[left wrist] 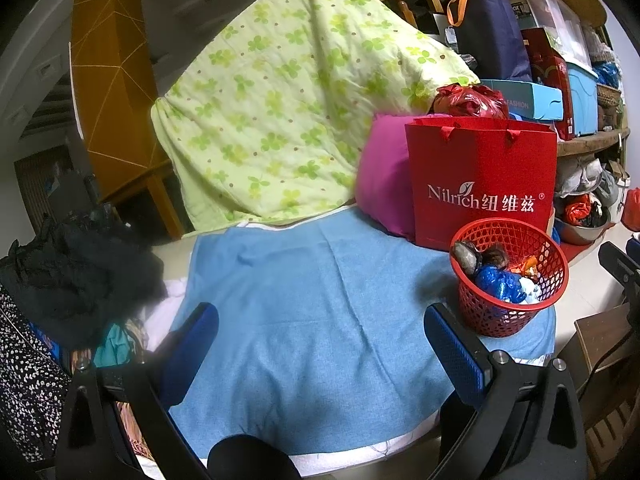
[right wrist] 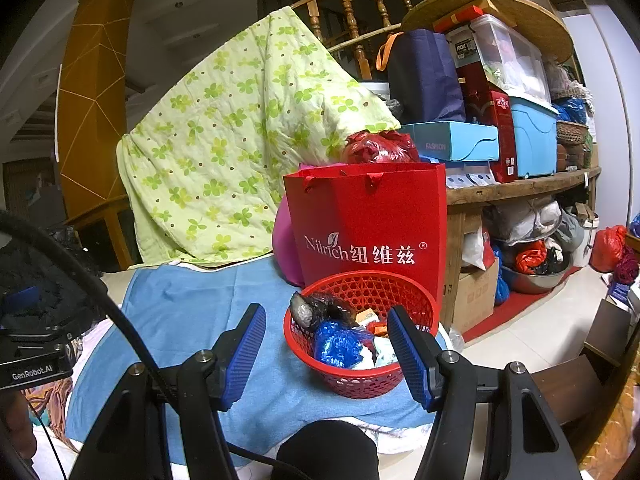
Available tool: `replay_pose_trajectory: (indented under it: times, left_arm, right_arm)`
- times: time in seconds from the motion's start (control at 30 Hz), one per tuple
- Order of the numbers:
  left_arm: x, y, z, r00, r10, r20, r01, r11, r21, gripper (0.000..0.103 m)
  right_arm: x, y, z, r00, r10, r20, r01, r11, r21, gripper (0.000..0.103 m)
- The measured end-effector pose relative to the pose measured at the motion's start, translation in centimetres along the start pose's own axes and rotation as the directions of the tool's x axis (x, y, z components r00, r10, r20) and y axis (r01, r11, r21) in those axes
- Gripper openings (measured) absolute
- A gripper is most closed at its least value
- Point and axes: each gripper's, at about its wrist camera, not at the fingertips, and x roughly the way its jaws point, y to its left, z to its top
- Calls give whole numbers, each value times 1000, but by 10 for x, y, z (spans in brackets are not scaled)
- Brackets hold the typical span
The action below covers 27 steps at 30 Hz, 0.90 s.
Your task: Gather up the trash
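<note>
**Hidden and Cut Off**

The pink cushion (right wrist: 286, 240) is mostly hidden behind the red paper bag (right wrist: 368, 220). The red basket (right wrist: 360, 380) keeps its deeper contents out of sight beneath a blue wrapper (right wrist: 338, 344). In the left wrist view, the right gripper (left wrist: 624, 268) is cut off at the right edge, its jaws unreadable.

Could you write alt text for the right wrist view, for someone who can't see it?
A red basket holding crumpled wrappers and a blue bag sits on a blue cloth, just ahead of the right gripper, whose jaws stand open and empty. Behind the basket stands a red paper bag, with a green quilt draped behind.
</note>
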Motion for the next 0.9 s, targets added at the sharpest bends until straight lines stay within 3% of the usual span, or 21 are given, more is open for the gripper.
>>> replay_pose_trajectory:
  times: [0.6, 0.9]
  left_arm:
    - [9, 20, -5, 1000, 28, -11, -28, 999, -37, 102]
    - [5, 25, -6, 999, 39, -5, -39, 998, -47, 102]
  right_arm:
    - [1, 30, 7, 999, 16, 37, -15, 999, -46, 67]
    - [2, 32, 3, 1000, 14, 12, -14, 999, -43, 67]
